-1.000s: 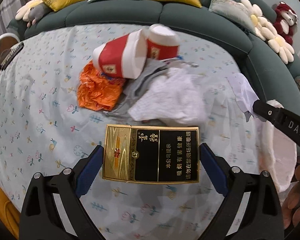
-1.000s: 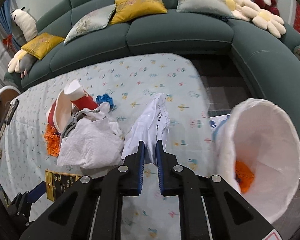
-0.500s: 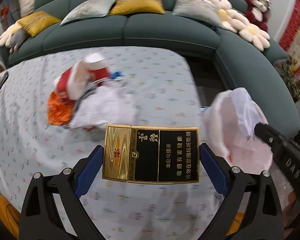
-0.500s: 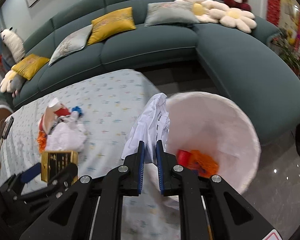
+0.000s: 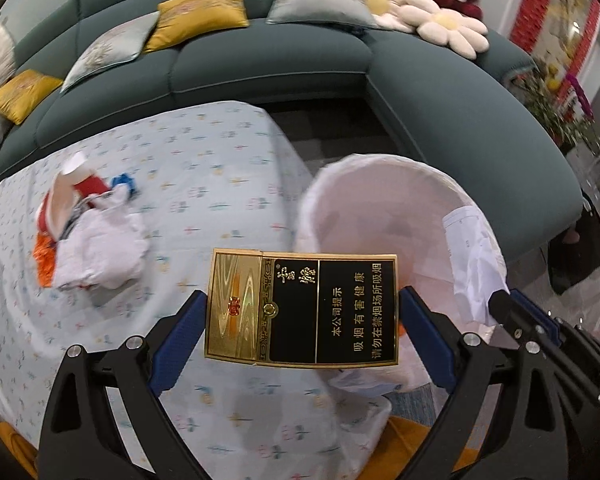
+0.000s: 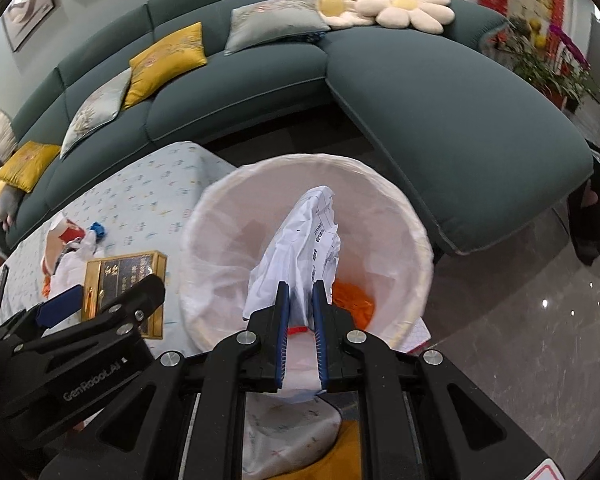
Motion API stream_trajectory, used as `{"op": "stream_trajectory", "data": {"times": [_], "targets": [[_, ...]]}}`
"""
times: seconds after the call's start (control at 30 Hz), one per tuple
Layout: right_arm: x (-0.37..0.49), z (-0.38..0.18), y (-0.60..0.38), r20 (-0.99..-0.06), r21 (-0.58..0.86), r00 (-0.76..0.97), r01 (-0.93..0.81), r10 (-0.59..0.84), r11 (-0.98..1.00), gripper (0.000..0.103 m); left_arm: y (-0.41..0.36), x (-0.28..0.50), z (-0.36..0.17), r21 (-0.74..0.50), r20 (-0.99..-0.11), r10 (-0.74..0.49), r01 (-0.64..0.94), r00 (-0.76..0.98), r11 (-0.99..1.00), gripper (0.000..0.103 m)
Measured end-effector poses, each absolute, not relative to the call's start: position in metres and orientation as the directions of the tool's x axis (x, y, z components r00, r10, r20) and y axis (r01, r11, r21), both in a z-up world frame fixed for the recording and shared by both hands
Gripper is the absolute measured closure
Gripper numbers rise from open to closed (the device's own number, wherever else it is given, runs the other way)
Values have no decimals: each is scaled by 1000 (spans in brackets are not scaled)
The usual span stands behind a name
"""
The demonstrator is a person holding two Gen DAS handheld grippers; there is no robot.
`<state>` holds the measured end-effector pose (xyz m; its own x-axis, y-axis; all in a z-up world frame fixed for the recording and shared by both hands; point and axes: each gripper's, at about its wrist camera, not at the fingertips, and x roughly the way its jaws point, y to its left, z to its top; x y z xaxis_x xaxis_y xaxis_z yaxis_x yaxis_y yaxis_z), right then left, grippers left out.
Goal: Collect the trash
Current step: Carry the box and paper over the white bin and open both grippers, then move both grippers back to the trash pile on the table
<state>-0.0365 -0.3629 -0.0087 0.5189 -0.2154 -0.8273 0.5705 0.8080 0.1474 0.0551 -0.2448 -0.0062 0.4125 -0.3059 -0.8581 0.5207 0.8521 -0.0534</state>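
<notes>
My left gripper (image 5: 302,310) is shut on a black and gold cigarette box (image 5: 302,310) and holds it in the air at the near rim of the white-lined trash bin (image 5: 380,168). My right gripper (image 6: 300,292) is shut on a crumpled white printed paper (image 6: 304,240) and holds it over the bin's mouth (image 6: 220,216). Orange trash (image 6: 354,300) lies inside the bin. The paper and right gripper also show in the left wrist view (image 5: 470,248). The box and left gripper show in the right wrist view (image 6: 120,276).
More trash lies on the floral-clothed table (image 5: 204,168): red and white paper cups (image 5: 74,196), a white tissue heap (image 5: 100,248), an orange wrapper (image 5: 42,256), a blue scrap (image 5: 122,182). A green curved sofa (image 5: 284,64) with cushions stands behind. Glossy floor (image 6: 520,320) lies right.
Both grippers have swung right from the trash pile toward the bin. The paper now hangs over the bin's mouth and the box has reached its rim.
</notes>
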Motion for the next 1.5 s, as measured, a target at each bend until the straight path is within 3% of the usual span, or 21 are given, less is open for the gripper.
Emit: {"op": "stream_trajectory", "data": {"times": [0.47,0.9,1.13,1.3,1.5], "targets": [[-58,-29,-401,-841,160,491,626,-226,763,92,-309,50,-33,-40,-882,-319,619,347,784,12],[-52,-33,-407,-843,164,490,629,-223,760,90,-306,62,-37,-67,-878,-327,586,351,808,9],[-42,-29,-400,-841,153,494,609,-222,778,86,-293,67,-34,-65,-873,-319,560,369,826,9],[-37,-29,-393,-843,152,493,603,-216,783,75,-282,70,-34,-63,-872,-312,546,377,835,9],[-33,-26,-380,-843,143,493,588,-213,796,72,-264,73,-31,-62,-868,-305,525,391,849,9]]}}
